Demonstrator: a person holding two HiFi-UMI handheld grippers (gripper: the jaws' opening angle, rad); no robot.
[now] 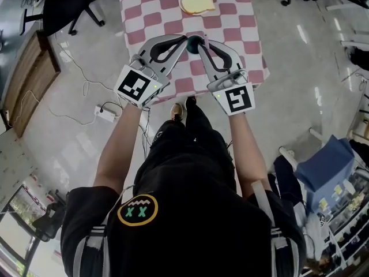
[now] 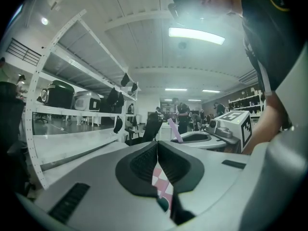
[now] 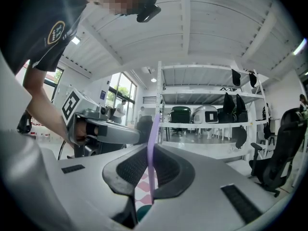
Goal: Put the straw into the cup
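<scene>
A dark teal cup stands near the front edge of the table, which has a pink-and-white checked cloth. My right gripper is just right of the cup and shut on a thin purple straw. The straw stands upright between the pads, and its lower end hangs above the cup. My left gripper comes in from the left, its tips close to the cup's rim. Its jaws meet with nothing visible between them, and the cup shows below them. The straw also shows in the left gripper view.
A plate with something pale yellow lies at the table's far side. An office chair stands far left of the table. A power strip and its cables lie on the floor. White shelving stands behind.
</scene>
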